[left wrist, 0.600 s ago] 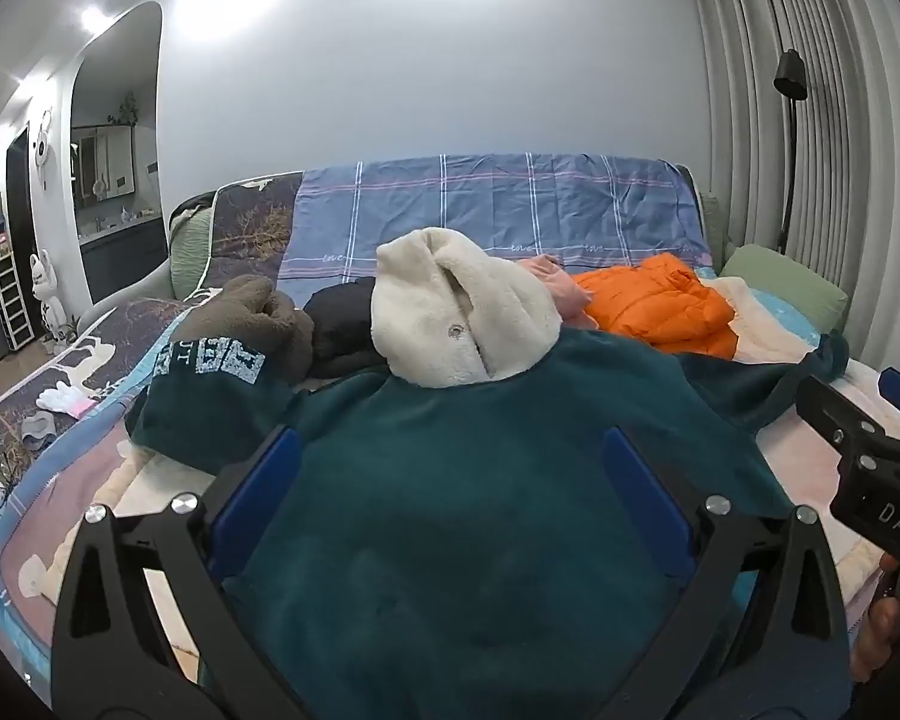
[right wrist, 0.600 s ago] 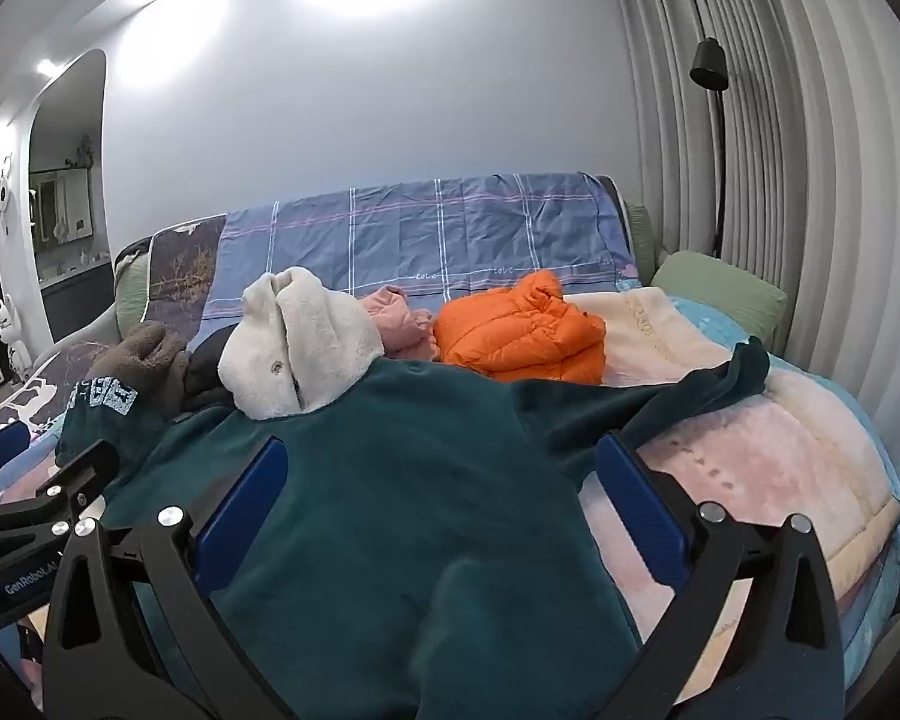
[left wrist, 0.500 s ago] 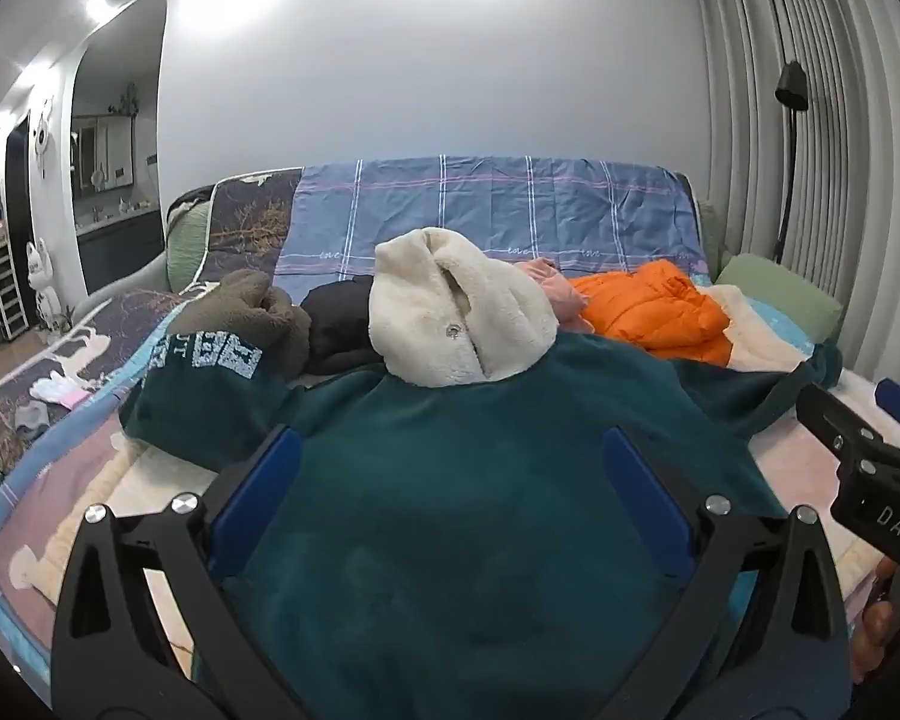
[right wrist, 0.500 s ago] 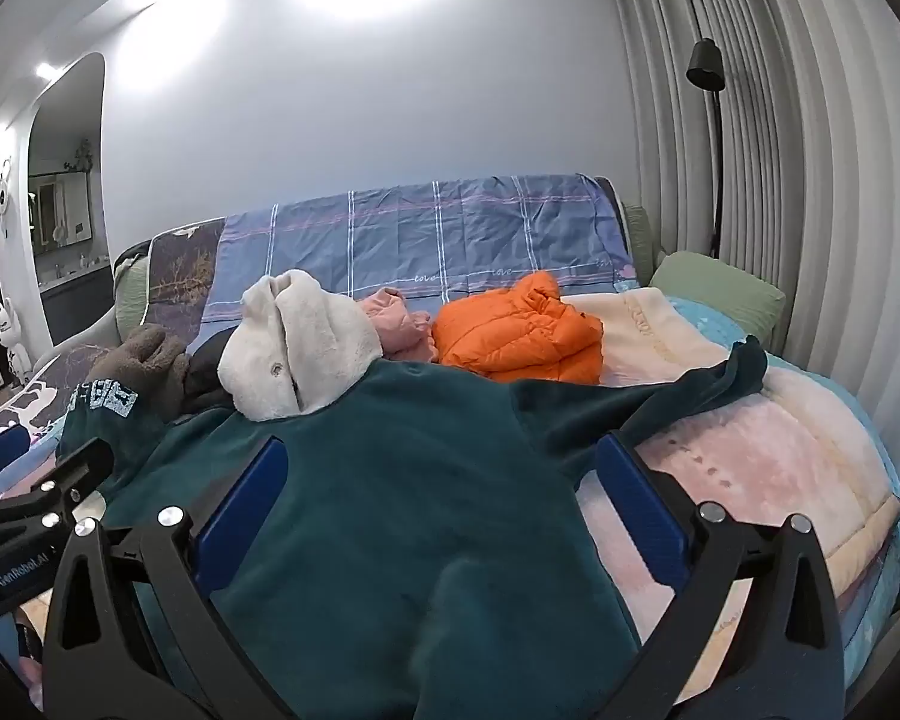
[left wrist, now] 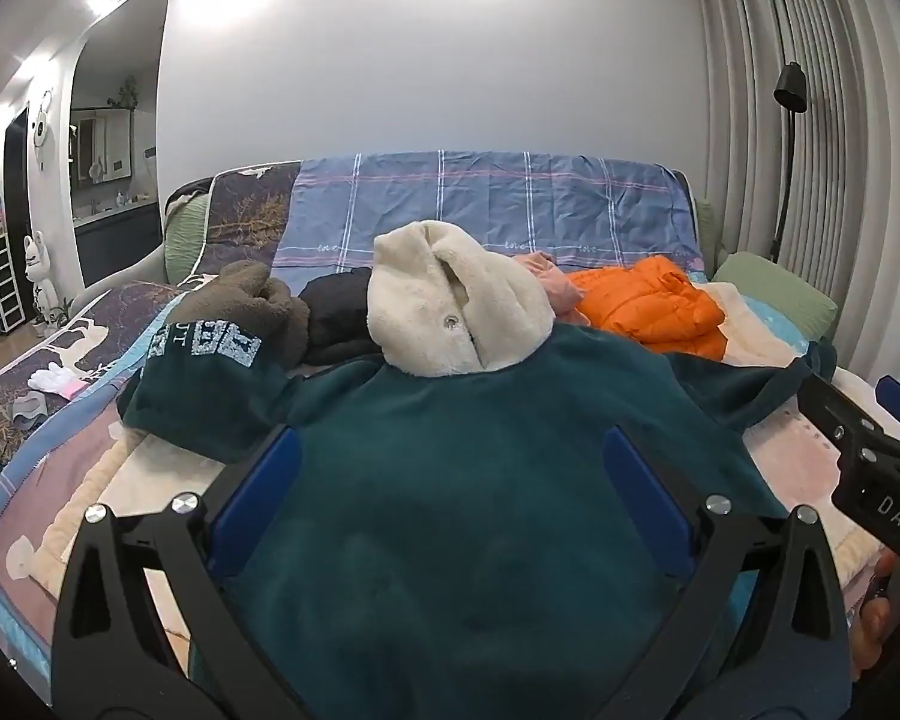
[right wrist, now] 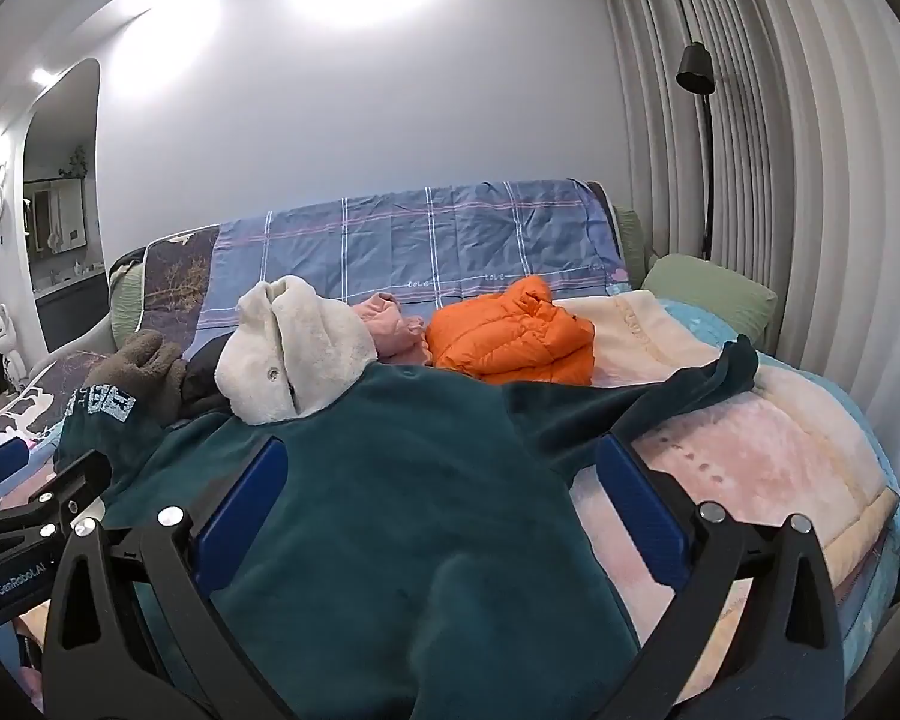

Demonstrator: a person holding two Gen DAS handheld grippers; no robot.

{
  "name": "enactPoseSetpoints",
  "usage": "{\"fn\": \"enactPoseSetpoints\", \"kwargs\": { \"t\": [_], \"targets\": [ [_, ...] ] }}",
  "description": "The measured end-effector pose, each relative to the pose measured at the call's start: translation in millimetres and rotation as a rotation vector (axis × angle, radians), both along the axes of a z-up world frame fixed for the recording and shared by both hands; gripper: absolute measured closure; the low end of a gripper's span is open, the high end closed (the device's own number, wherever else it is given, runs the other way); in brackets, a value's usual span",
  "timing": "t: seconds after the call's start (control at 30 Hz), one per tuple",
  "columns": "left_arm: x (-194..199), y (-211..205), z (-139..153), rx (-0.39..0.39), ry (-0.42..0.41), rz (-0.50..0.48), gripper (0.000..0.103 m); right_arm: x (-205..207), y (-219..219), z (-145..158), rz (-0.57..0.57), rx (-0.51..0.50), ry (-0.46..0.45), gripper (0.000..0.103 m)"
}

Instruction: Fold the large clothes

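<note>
- Little has been changed since the earlier frames: the left wrist view has been swung slightly to the left, so that the orange jacket (left wrist: 648, 306) is seen a touch nearer the right edge of the bed (left wrist: 804, 456), while the clothes themselves have not been shifted.
- Both grippers are held spread wide with nothing between their fingers: the left gripper (left wrist: 450, 480) and the right gripper (right wrist: 441, 492) are each poised over the teal fleece garment (left wrist: 486, 480).
- That garment is laid flat across the near middle of the bed, one sleeve stretched toward the right edge, the printed sleeve bunched toward the left edge.
- A cream fleece coat (left wrist: 456, 300) is rested on its far hem; a brown fleece item (left wrist: 240, 300) is set just beside the printed sleeve.
- Only the left wrist view shows white gloves (left wrist: 57, 381) near the left edge of the bed.
- Only the right wrist view shows the full length of the stretched sleeve (right wrist: 684, 387), and the green pillow (right wrist: 708, 291) more fully.
</note>
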State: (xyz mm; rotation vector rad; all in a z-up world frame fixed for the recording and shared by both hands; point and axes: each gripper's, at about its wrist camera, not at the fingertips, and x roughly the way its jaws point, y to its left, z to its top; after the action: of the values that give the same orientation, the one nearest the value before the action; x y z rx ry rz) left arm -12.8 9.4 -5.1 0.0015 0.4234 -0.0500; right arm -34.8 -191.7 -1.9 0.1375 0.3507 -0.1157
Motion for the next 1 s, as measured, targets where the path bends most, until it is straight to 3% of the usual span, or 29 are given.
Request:
{"fn": "enactPoseSetpoints", "kwargs": {
  "t": [1.0],
  "targets": [
    [8.5,-6.9,-18.4,0.014,0.045,-0.031,0.002,6.2,11.6,-13.1,-0.05,-0.038,0.057,0.001]
  ]
}}
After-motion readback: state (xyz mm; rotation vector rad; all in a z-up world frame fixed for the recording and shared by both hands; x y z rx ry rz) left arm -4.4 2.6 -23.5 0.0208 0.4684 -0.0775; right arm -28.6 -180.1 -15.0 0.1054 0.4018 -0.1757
